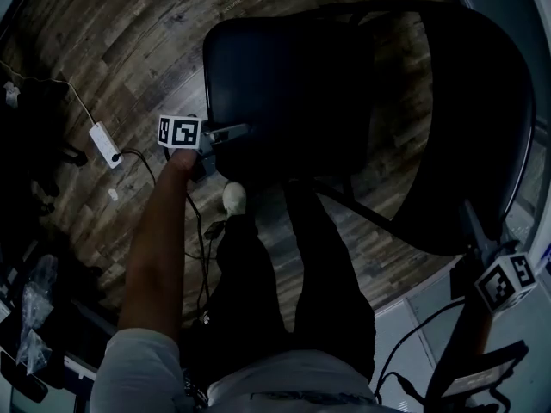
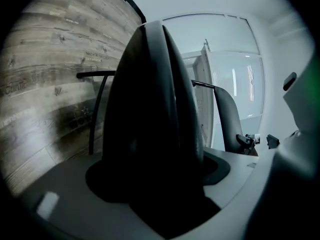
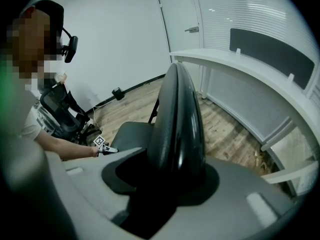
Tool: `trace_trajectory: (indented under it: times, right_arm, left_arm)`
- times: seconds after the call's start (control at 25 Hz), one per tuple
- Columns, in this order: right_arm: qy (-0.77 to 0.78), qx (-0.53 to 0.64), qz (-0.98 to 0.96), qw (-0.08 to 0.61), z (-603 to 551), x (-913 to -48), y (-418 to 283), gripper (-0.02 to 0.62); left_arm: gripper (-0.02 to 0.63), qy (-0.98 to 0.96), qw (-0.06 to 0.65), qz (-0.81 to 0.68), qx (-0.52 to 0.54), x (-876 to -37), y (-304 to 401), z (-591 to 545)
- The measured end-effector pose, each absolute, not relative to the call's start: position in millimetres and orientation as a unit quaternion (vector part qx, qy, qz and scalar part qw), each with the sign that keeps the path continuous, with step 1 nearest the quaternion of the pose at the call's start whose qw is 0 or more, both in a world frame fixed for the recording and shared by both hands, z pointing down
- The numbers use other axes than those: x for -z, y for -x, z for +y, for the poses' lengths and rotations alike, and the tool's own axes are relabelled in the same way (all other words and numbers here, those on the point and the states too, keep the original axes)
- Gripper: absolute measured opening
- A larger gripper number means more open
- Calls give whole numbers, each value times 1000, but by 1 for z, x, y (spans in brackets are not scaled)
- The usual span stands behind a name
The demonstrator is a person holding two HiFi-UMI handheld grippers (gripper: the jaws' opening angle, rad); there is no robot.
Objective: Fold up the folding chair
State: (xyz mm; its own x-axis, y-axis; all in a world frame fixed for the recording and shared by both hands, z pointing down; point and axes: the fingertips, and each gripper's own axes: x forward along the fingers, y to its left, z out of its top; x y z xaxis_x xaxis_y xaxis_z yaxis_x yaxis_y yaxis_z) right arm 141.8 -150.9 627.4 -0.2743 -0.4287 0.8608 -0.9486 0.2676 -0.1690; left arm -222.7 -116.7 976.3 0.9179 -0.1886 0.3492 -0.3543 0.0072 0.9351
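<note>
The black folding chair stands open on the wood floor, its seat (image 1: 284, 76) in the middle and its curved backrest (image 1: 482, 127) to the right. My left gripper (image 1: 231, 133) is at the seat's front left edge. Seen edge-on, the seat (image 2: 150, 109) fills the space between the jaws of the left gripper (image 2: 160, 184), which is shut on it. My right gripper (image 1: 479, 246) is at the backrest's top edge, low on the right. In the right gripper view the backrest (image 3: 177, 119) runs between the jaws of the right gripper (image 3: 172, 176), which is shut on it.
A white power strip (image 1: 105, 143) and cables lie on the floor to the left, with plastic bags (image 1: 34, 304) nearer the edge. The person's legs (image 1: 293, 265) stand close to the seat front. A white counter (image 3: 240, 69) and an office chair (image 3: 60, 114) stand nearby.
</note>
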Motion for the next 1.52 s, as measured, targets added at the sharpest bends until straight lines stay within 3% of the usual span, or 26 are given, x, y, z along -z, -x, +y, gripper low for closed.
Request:
trace_trajectory:
  times: [0.48, 1.52]
  right_arm:
    - [-478, -365, -723, 341, -156, -613, -142, 127]
    - [-472, -365, -738, 315, -190, -515, -183, 67]
  left_arm:
    - [323, -696, 690, -193, -53, -957, 215, -115]
    - [152, -691, 698, -184, -41, -777, 92, -151]
